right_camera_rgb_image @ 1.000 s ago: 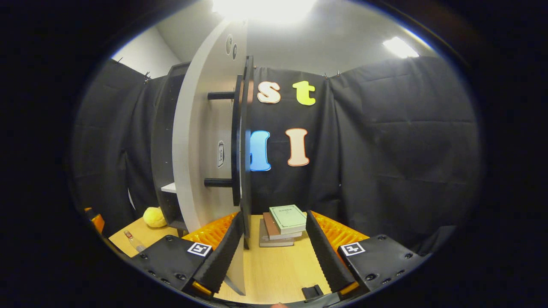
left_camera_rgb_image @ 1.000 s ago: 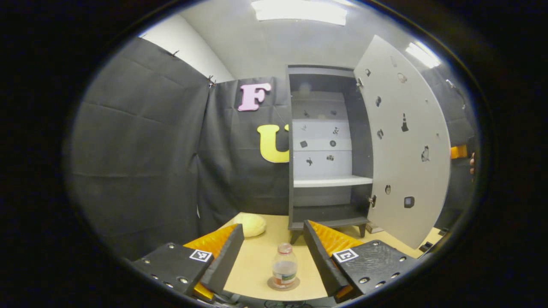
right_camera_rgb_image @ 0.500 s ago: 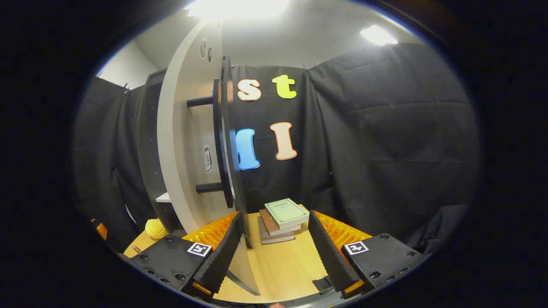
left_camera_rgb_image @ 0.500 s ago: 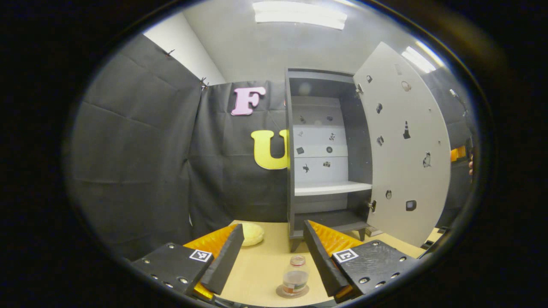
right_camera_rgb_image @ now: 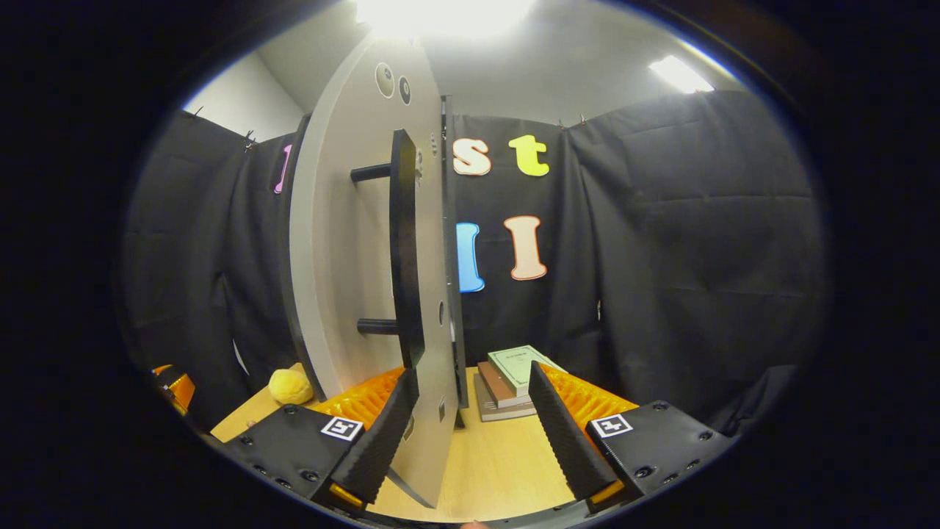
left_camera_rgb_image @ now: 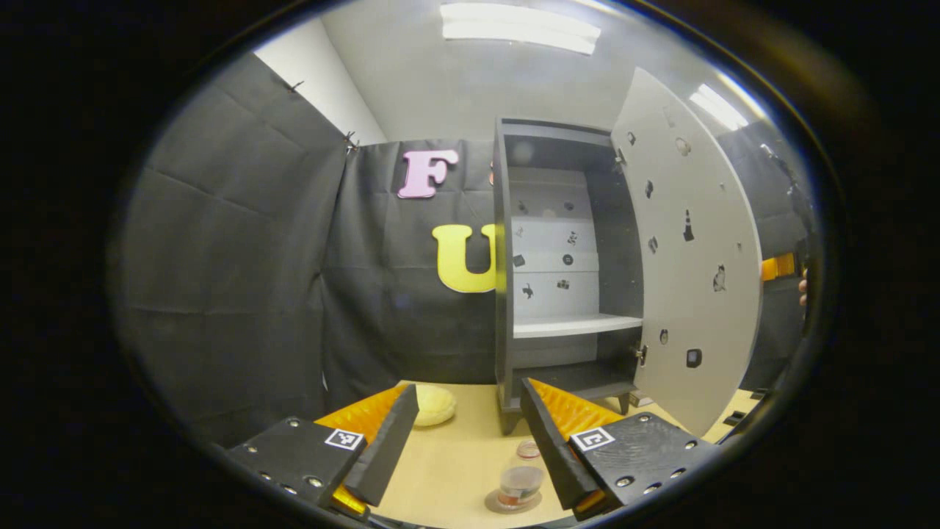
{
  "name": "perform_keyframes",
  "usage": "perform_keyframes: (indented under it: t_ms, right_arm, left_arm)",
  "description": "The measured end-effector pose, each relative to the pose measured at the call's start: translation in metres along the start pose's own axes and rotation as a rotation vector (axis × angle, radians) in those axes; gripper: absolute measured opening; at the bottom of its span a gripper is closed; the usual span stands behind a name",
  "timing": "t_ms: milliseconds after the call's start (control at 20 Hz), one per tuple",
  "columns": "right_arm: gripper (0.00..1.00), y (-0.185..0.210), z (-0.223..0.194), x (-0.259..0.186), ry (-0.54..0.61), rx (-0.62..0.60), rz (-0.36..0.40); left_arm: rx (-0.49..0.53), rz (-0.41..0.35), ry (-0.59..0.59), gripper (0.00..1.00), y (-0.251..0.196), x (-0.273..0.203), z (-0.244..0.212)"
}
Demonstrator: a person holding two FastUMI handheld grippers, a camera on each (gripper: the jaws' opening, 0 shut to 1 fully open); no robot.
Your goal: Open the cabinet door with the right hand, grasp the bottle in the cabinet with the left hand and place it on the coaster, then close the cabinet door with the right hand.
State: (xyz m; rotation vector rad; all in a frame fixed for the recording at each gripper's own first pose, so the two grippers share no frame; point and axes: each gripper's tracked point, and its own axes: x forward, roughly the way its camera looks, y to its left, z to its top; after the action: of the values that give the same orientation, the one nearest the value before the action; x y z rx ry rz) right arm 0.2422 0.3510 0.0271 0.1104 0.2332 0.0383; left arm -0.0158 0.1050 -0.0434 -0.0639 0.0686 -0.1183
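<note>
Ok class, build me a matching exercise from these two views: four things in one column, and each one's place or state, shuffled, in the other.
Things:
1. bottle
2. cabinet door
3. stack of books
4. yellow plush toy

Places or states:
A. swung open
B. on the table left of the cabinet
C. standing on the coaster
D. on the table near the black cloth wall

Pairs: 1-C, 2-A, 3-D, 4-B
</note>
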Motion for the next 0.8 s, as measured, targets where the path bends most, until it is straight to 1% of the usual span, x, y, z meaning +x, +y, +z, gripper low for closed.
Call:
perform_keyframes:
  t_ms: [150,400,450,500,550,600,750,800]
  right_arm:
    - [0.97,0.028,0.0,0.005,-0.001,-0.006,0.045]
    - [0.96,0.077,0.0,0.019,-0.01,-0.015,0.122]
    - [0.96,0.087,-0.001,0.024,-0.007,-0.011,0.142]
    - [0.96,0.098,-0.002,0.03,-0.006,-0.007,0.161]
    - [0.96,0.107,-0.002,0.034,-0.006,-0.009,0.175]
    - [0.96,0.119,-0.001,0.04,-0.007,-0.008,0.191]
    - [0.97,0.157,0.001,0.055,-0.015,0.0,0.259]
    - [0.97,0.166,0.003,0.062,-0.022,-0.006,0.268]
  left_arm:
    - [0.009,0.023,0.007,0.84,0.017,-0.002,-0.004]
    - [-0.01,0.064,0.014,0.84,0.044,-0.007,-0.008]
    - [-0.011,0.071,0.012,0.84,0.048,-0.008,-0.007]
    - [-0.01,0.077,0.01,0.87,0.051,-0.008,-0.006]
    - [-0.009,0.084,0.006,0.87,0.055,-0.008,-0.004]
    - [-0.009,0.091,0.003,0.84,0.06,-0.009,-0.003]
    - [-0.014,0.107,-0.004,0.84,0.069,-0.011,0.001]
    - [-0.013,0.114,-0.007,0.84,0.073,-0.013,0.002]
